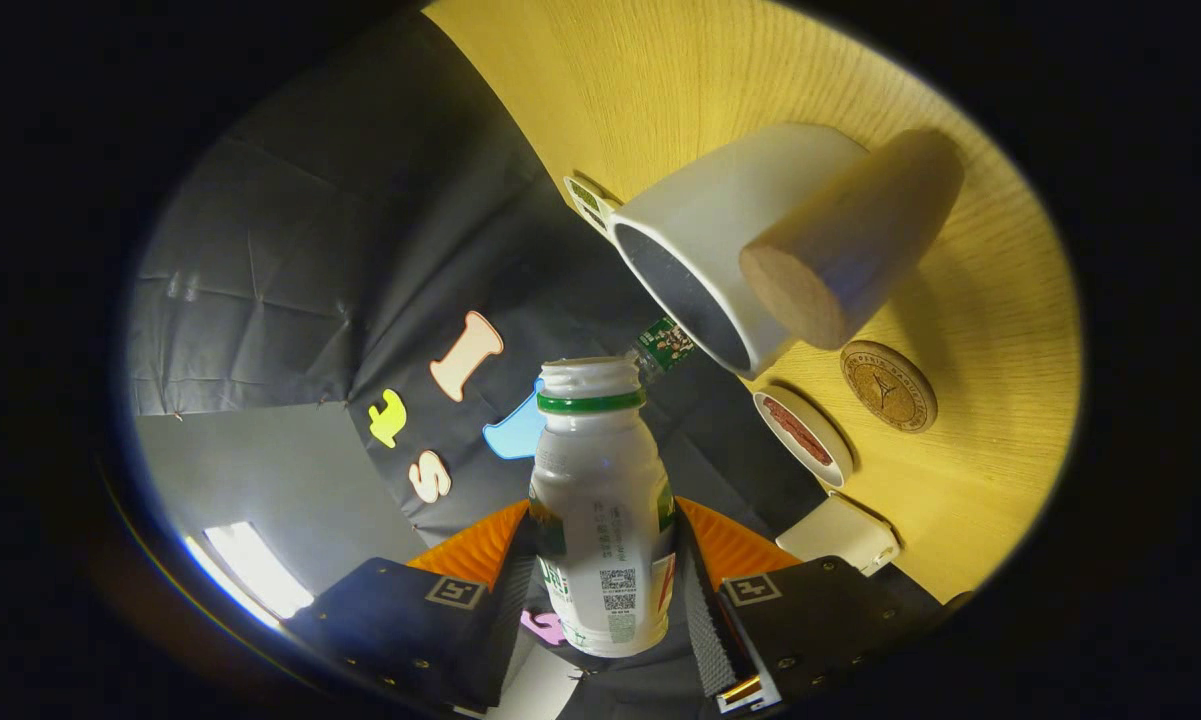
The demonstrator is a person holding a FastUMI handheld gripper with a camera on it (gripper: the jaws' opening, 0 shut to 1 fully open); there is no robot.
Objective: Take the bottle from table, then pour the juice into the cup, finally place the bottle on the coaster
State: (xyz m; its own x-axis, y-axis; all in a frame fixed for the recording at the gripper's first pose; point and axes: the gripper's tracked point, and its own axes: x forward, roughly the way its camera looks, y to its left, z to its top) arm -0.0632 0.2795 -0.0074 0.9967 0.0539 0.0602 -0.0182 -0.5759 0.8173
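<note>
Fingers (600, 590) pinching bottle (600, 500) on both sides, cap off, mouth near white cup (720, 230); coaster (888, 386) on surface (980, 440) beside.

The hand-held gripper (600, 590) is rolled hard to one side, its two fingers (505, 600) closed against opposite sides of the bottle (600, 520), which stands out ahead between them, open neck leading.
</note>
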